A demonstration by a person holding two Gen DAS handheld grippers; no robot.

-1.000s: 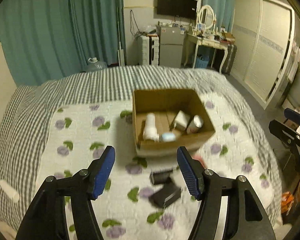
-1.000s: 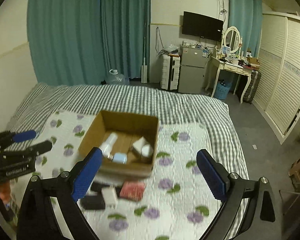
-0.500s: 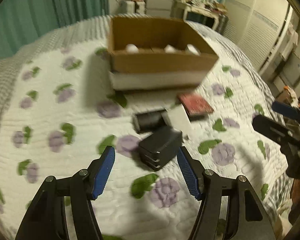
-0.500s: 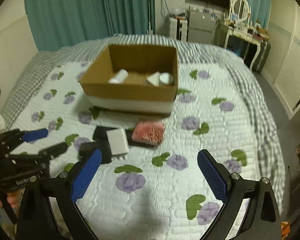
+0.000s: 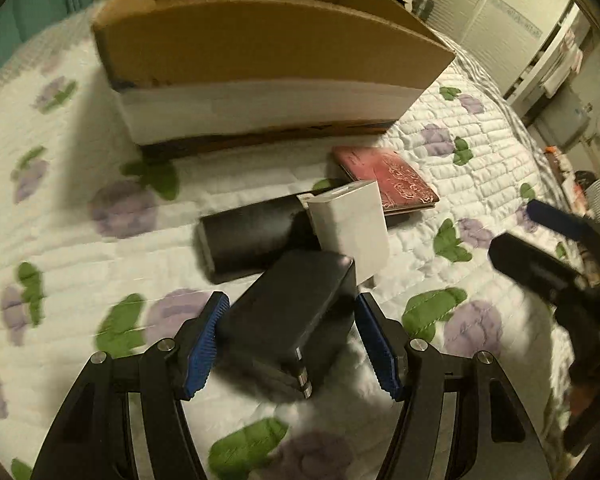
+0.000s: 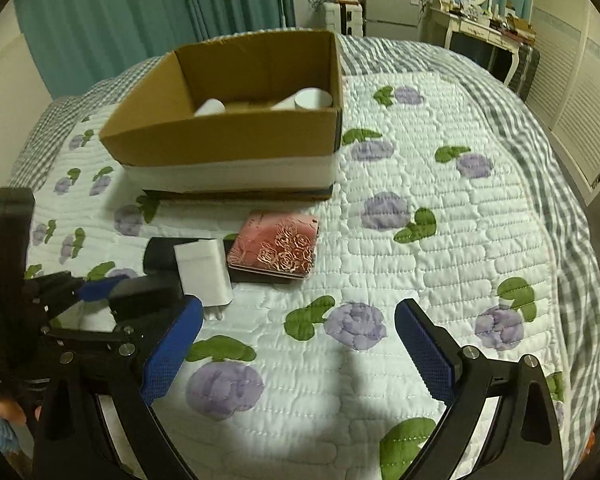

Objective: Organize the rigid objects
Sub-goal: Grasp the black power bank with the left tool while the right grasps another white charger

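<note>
Four loose things lie on the quilted bed (image 6: 440, 240) just in front of the cardboard box (image 5: 260, 40) — a black charger block (image 5: 288, 312), a black cylinder (image 5: 248, 236), a white adapter (image 5: 350, 224) and a red embossed case (image 5: 388, 180). My left tongs (image 5: 290, 344) are spread wide with the black charger block between the blue pads (image 5: 202, 348), not closed on it; I cannot tell whether a pad touches its side. The white adapter leans across the cylinder's end, beside the red case. My right tongs (image 6: 296, 356) hang wide over bare quilt, holding nothing — the box, nearer the bed's far edge, has white containers (image 6: 312, 98) inside.
</note>
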